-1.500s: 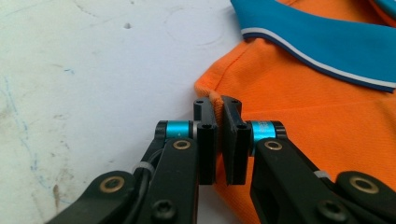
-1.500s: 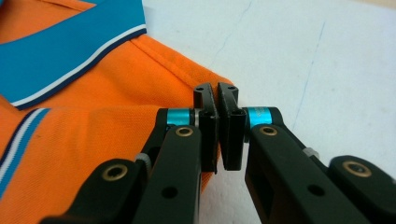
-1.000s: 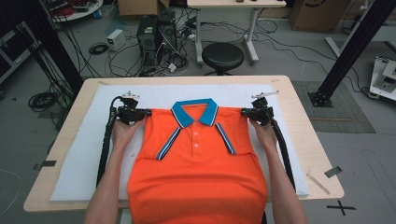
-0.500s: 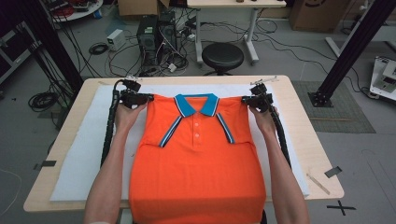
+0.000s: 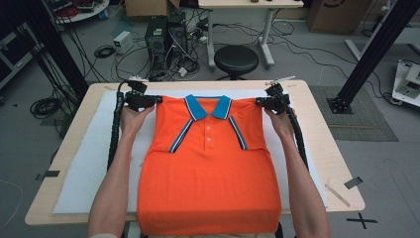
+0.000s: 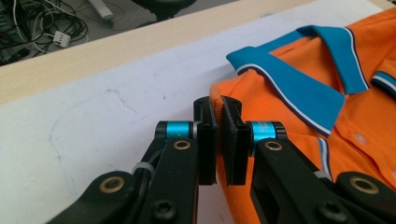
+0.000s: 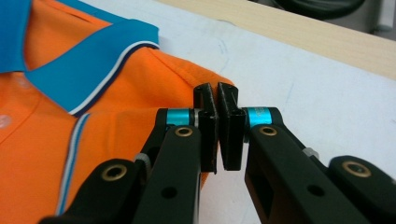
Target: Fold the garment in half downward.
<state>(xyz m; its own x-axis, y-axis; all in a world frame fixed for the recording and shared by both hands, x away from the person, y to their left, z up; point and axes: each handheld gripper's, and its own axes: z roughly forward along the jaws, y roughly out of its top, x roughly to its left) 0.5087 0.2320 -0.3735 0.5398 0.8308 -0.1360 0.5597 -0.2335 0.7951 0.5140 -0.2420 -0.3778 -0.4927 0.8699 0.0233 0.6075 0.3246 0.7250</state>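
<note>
While one polo shirt (image 5: 208, 168) lies flat, two claws (left claw (image 5: 157, 99), right claw (image 5: 258, 101)) pinch its shoulders.

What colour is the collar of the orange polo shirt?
Blue collar with a thin white and dark edge stripe; left gripper view shows it best.

bare white mat (image 5: 94, 163) left and right of the polo shirt (image 5: 208, 173), table (image 5: 317, 124) edges unobstructed

Soft even light; near foreground slightly blurred.
</note>
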